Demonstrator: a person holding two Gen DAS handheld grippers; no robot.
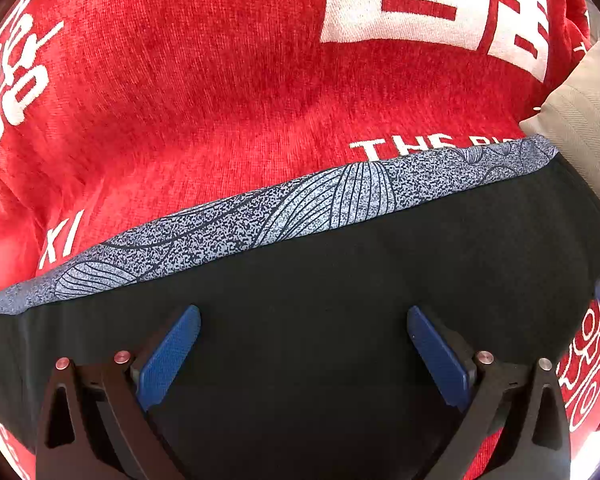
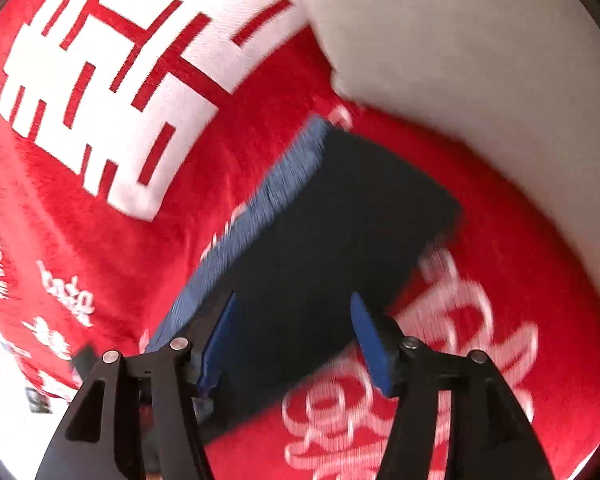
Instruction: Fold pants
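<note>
The pants are black with a grey-blue patterned band along the far edge. They lie flat on a red blanket, as a folded rectangle in the right wrist view. My left gripper is open, its blue pads spread wide just above the black cloth, holding nothing. My right gripper is open over the near end of the pants, its blue pads apart and empty. The right wrist view is motion-blurred.
The red blanket has large white lettering and covers the surface around the pants. A pale grey cushion lies beyond the far end of the pants, also at the right edge of the left wrist view.
</note>
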